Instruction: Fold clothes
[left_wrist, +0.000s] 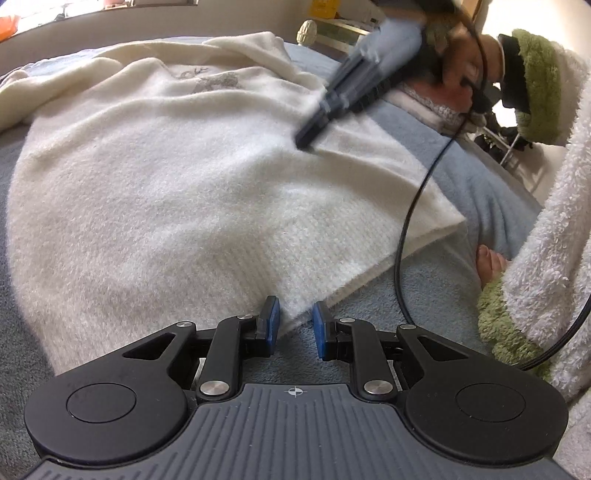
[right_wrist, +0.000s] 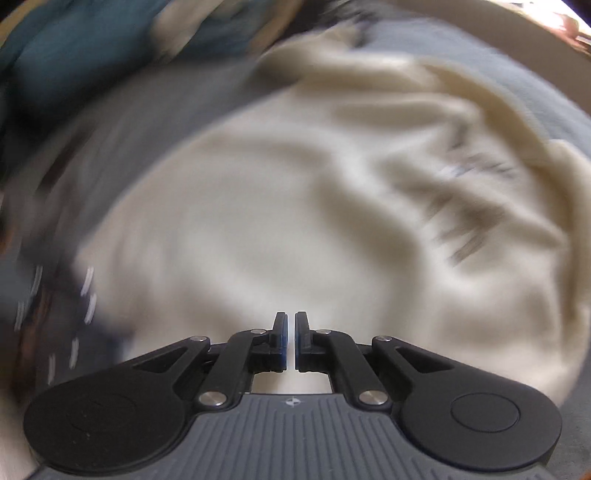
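You are working over a bed covered by a grey-blue blanket (left_wrist: 491, 192). Behind it runs a pale curved edge, with bright light and some cluttered things beyond that are too small to name. At the right of the left wrist view your fluffy white sleeve (left_wrist: 546, 236) with a green cuff comes in, and a black cable (left_wrist: 410, 221) loops down across the blanket.

The cream sweater (left_wrist: 155, 192) lies spread on the blanket, filling most of the bed in front of you. Its fabric is fuzzy, with a ribbed hem at the near edge and a faint grey design (left_wrist: 212, 81) toward the far end. The far part is rumpled into soft folds, while the near part lies flat.

Your left hand-held gripper (left_wrist: 295, 325) sits at the near hem with its blue pads a little apart; the corner of the hem lies right at the gap, but you cannot tell whether the pads pinch it. Your right hand-held gripper (left_wrist: 308, 138) points down onto the sweater's right side, its tip on or just above the cloth. In its own blurred view the right jaws stand closed together with nothing visibly between them, above the cream fabric.
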